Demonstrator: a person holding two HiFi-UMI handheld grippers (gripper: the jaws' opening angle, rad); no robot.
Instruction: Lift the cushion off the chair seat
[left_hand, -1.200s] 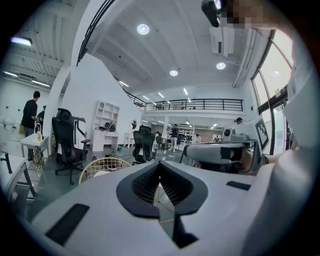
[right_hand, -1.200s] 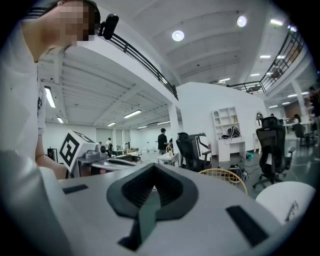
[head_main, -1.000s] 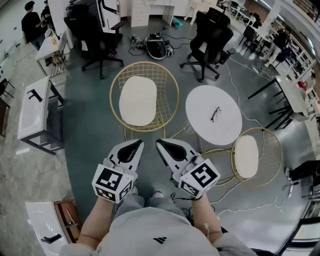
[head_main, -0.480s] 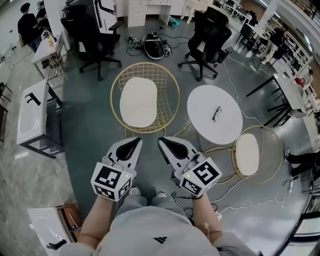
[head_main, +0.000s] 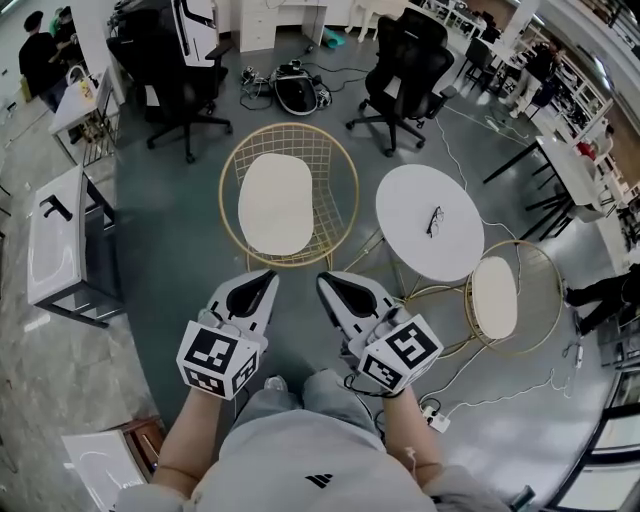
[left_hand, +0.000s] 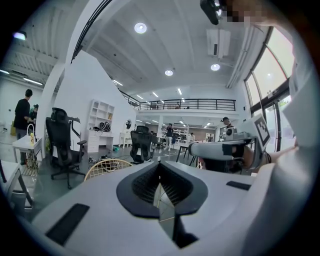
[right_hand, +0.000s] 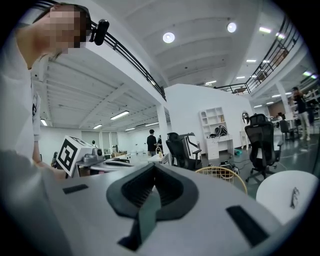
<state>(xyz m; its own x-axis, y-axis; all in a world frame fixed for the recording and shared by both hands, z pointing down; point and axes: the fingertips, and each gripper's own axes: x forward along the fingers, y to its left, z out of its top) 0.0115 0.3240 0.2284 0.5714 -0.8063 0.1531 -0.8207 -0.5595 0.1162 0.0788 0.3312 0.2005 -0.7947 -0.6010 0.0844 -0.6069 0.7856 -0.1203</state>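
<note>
Since a second ago the person has edged forward. The left gripper (head_main: 266, 276) and right gripper (head_main: 326, 282) now sit a little nearer the wire chair (head_main: 341, 168), and the white bench (head_main: 55, 235) has slid toward the left edge. Neither claw has changed: each gripper view shows its ribbed dark pads clenched together with nothing between them.

Nearest are the person's grey shirt and bare forearms. Beyond them are the grippers' smooth grey shells, each carrying a cube with black-and-white square markers (the two point forward, side by side and apart).

Ahead of the grippers, on the dull grey-green floor, stands the chair, a round basket of thin gold wire mesh. The cushion (head_main: 275, 203) lies flat on its seat, off-white, a matte rounded oblong, untouched and well clear of both claws.

To its right is a round table (head_main: 405, 250) with a smooth white top, and a pair of glasses (head_main: 434, 220) lies on it. A second gold wire chair (head_main: 545, 300) with a similar pale pad stands beside the table.

Farther off are black office chairs (head_main: 405, 60) on star-shaped bases, and cables lie tangled on the floor.
</note>
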